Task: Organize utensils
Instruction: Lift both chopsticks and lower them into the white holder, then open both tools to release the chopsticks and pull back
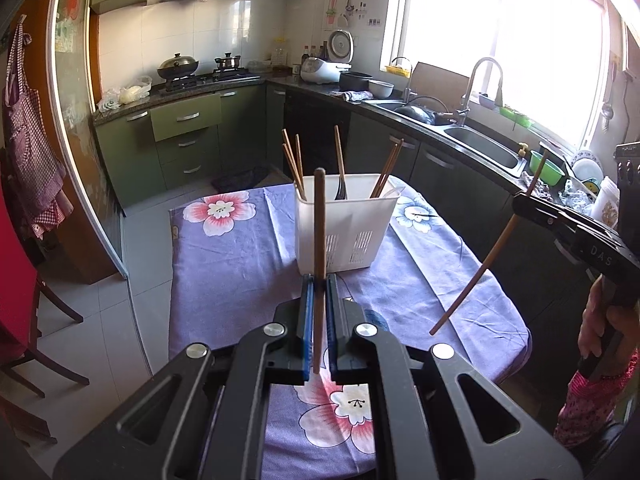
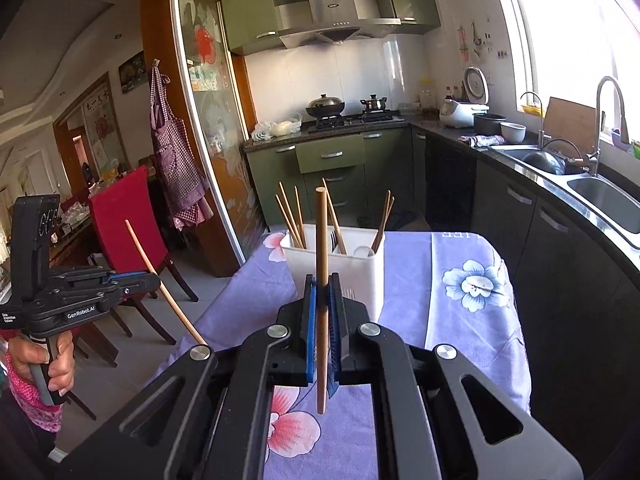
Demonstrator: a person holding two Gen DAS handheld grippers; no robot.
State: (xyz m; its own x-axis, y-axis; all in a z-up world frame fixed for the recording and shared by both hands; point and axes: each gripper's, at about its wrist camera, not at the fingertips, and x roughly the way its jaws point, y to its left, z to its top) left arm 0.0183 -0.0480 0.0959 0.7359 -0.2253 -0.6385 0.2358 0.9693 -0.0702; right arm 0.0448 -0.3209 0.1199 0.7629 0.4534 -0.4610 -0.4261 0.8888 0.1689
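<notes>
A white slotted utensil holder (image 1: 344,226) stands on the table with the purple flowered cloth (image 1: 224,264); it also shows in the right wrist view (image 2: 356,264). Several wooden chopsticks and a dark fork stand in it. My left gripper (image 1: 319,280) is shut on one wooden chopstick (image 1: 319,236), held upright in front of the holder and above the cloth. My right gripper (image 2: 323,280) is shut on another wooden chopstick (image 2: 321,248), also upright. Each gripper shows in the other's view, the right (image 1: 520,202) and the left (image 2: 154,278), each with its chopstick slanting.
A red chair (image 2: 120,220) stands left of the table. The kitchen counter with a sink (image 1: 484,148) and faucet runs along the right. A green bowl (image 1: 546,168) and plates sit by the sink. The stove with pots (image 1: 180,66) is at the back.
</notes>
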